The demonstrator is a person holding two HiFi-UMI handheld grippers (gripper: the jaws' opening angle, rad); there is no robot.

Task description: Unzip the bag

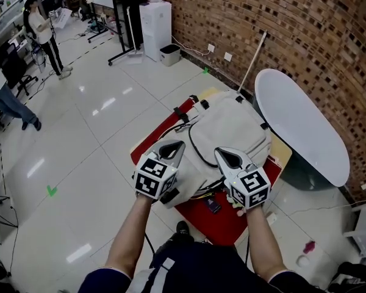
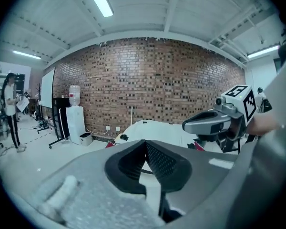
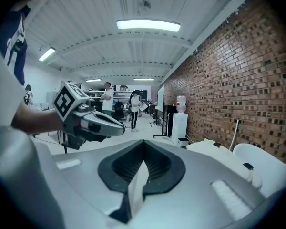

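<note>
Left gripper (image 1: 172, 148), right gripper (image 1: 230, 159): both at the near end of the backpack (image 1: 232, 124), jaws together on each. I cannot tell whether either pinches fabric or the zip pull. Backpack: flat on red tabletop (image 1: 216, 221), apparently unopened. Step, I judge: taking hold. Next: anchor fabric, draw zip pull along.

I'm working in an open lab hall.
Brick wall (image 1: 280, 35) at right, glossy tiled floor (image 1: 79, 163), water dispenser (image 1: 154, 23) at top, a person (image 1: 43, 32) among equipment stands upper left.
</note>
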